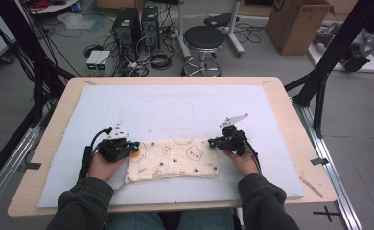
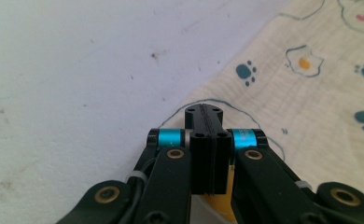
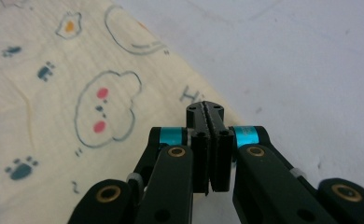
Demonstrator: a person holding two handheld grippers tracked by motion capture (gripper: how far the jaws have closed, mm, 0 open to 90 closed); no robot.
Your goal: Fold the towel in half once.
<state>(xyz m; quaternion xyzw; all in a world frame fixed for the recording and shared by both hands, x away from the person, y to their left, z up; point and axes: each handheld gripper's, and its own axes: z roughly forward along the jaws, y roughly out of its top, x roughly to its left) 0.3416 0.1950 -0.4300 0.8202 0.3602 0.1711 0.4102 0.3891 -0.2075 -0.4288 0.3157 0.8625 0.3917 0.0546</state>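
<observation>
A cream cloth printed with bears, paws and eggs lies folded into a long strip on the white mat, near the front. My left gripper sits at the cloth's far left corner, jaws pressed together on the edge. In the left gripper view its tips meet right at the corner of the cloth. My right gripper is at the far right corner, also shut. In the right gripper view its tips close over the hem of the cloth.
The mat covers most of a wooden table. Beyond the table's far edge stand a black stool, computer towers with cables, and a cardboard box. Black frame legs rise at the right.
</observation>
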